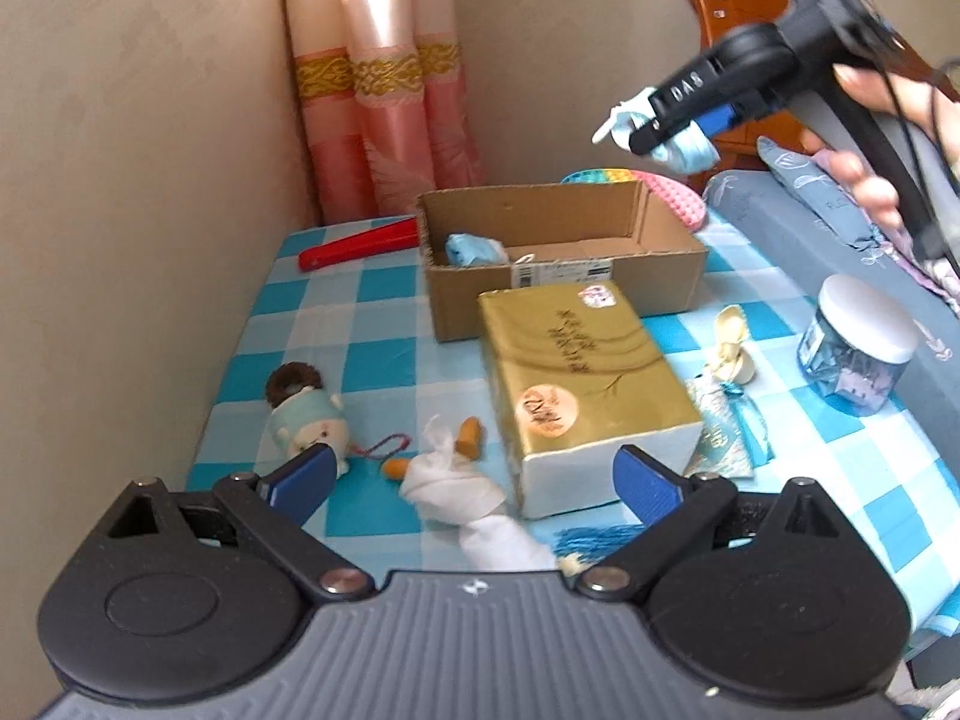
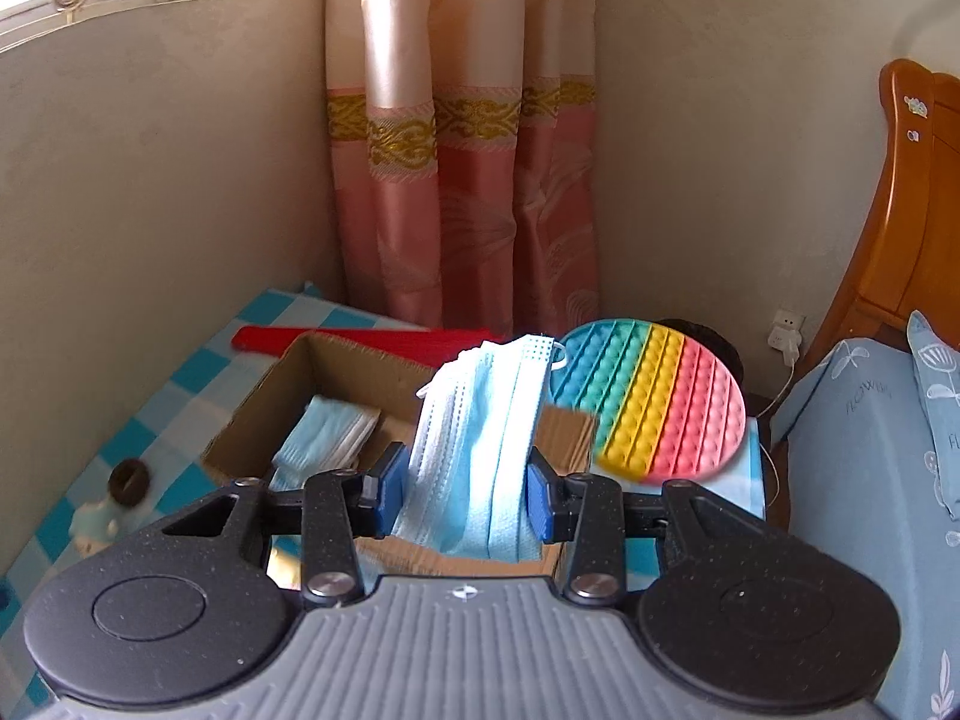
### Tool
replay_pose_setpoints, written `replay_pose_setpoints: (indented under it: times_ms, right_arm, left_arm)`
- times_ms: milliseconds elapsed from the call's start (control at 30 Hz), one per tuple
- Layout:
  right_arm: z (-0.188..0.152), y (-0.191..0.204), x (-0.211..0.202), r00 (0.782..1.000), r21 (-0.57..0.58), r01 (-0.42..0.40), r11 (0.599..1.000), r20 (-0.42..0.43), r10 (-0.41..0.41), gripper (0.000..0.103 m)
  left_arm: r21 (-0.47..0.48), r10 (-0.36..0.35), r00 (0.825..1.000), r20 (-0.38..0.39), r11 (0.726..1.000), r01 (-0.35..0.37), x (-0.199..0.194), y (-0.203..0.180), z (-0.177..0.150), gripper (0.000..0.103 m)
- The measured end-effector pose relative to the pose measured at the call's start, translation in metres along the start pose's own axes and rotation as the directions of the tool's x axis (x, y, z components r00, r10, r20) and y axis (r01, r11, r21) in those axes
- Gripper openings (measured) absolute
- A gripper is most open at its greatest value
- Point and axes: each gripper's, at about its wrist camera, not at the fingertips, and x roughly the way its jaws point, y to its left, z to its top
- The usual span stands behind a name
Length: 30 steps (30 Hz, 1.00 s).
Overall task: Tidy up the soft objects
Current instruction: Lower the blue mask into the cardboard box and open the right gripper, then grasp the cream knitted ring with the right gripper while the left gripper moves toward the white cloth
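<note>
— What have your right tongs got?

— My right gripper is pinched on a folded blue face mask, both blue pads pressing its sides. In the right wrist view it stands mid-frame, above the open cardboard box. A second mask lies inside that box, toward its left end.

— And the left?

— My left gripper has its jaws spread wide, holding nothing. Between them, at lower centre of the left wrist view, lies a white cloth on the checked tablecloth. Just left of it is a small plush doll, touched by nothing I can see. A gold packet sits to the right, in front of the box.
</note>
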Motion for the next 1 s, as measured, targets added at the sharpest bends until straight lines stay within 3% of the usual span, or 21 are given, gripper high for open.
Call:
replay_pose_setpoints:
  times_ms: [67,133,300,733,1000]
  right_arm:
    - [0.005,-0.002,0.007,1.0,0.005,0.012,1.0,0.004,-0.012,0.064]
    - [0.006,-0.004,0.011,1.0,0.017,0.024,1.0,0.017,-0.025,0.088]
    - [-0.004,-0.007,0.001,0.999,0.037,0.006,0.999,0.032,-0.007,0.103]
    - [-0.065,0.018,-0.067,0.995,-0.022,-0.074,0.997,0.067,0.076,0.103]
    - [-0.128,0.036,-0.076,0.99,-0.062,-0.144,0.988,-0.015,0.143,0.103]
  left_arm:
    - [-0.005,0.008,1.0,-0.003,1.0,-0.008,-0.001,0.002,-0.001,0.099]
    - [-0.01,0.016,1.0,-0.009,1.0,-0.016,-0.001,0.004,-0.002,0.099]
    - [-0.017,0.017,1.0,-0.02,1.0,-0.017,0.001,0.008,-0.004,0.1]
    - [0.018,0.006,0.999,-0.052,1.0,-0.005,0.001,0.006,-0.02,0.101]
    - [0.003,0.014,0.997,-0.074,1.0,-0.014,0.002,0.013,-0.036,0.101]
